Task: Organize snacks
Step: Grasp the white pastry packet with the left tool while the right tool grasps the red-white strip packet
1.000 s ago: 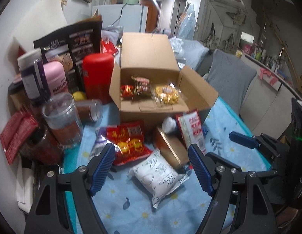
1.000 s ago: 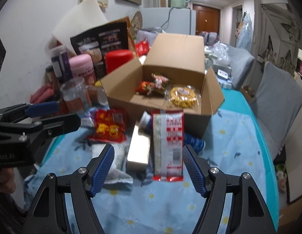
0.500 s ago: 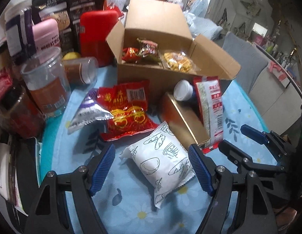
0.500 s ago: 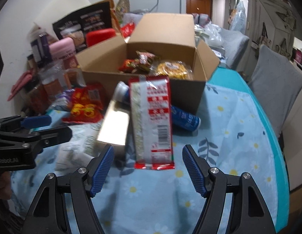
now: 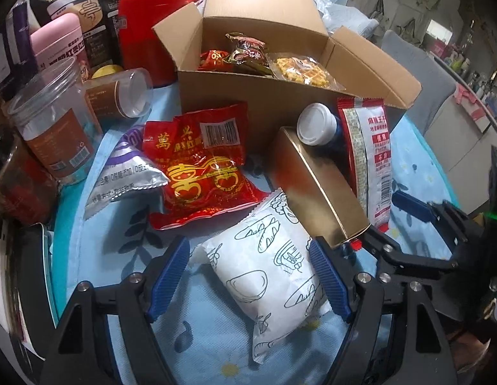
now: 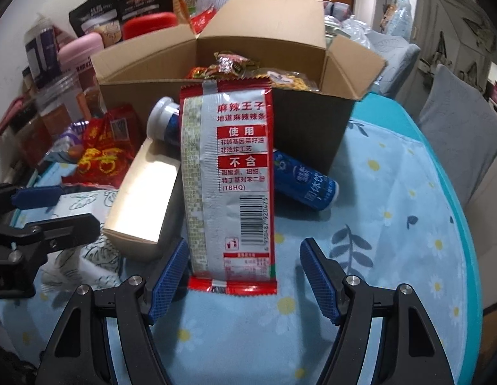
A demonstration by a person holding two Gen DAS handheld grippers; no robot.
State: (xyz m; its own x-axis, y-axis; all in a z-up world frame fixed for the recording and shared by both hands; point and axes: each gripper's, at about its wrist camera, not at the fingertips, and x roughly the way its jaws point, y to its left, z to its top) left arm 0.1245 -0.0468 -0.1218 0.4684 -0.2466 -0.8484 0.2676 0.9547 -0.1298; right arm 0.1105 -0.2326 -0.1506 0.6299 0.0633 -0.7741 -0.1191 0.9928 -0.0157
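The left wrist view shows the left gripper point(image 5: 248, 279) low over a blue flowered tablecloth point(image 5: 197, 346). Its two blue pads are apart. A puffy white bag point(image 5: 274, 276) with bread drawings lies between them, but the pads do not squeeze it yet. The right pad looks very close to the bag's edge.

The right wrist view shows the right gripper point(image 6: 243, 276) with its pads apart too. A long red and silver packet point(image 6: 229, 176) leans up against the cardboard box point(image 6: 306, 131), and its bottom end sits between the pads. Nothing is held.

The box stands open at the back of the cloth. A few snacks are already inside: a red wrapper point(image 5: 213, 59), a dark shiny wrapper point(image 5: 248, 51) and a clear pack of waffles point(image 5: 299, 67). So I think the job has started but is far from done.

A lot is left outside the box. Besides the white bag and the long packet, there is a red bag with gold writing point(image 5: 200, 166), a silver and purple packet point(image 5: 123, 173), a shiny gold box point(image 5: 315, 189) and a blue bottle with a white cap point(image 6: 299, 176) lying on its side. All of these lie close together just in front of the box.

My guess is that each gripper is about to pinch its own snack and lift it into the box.
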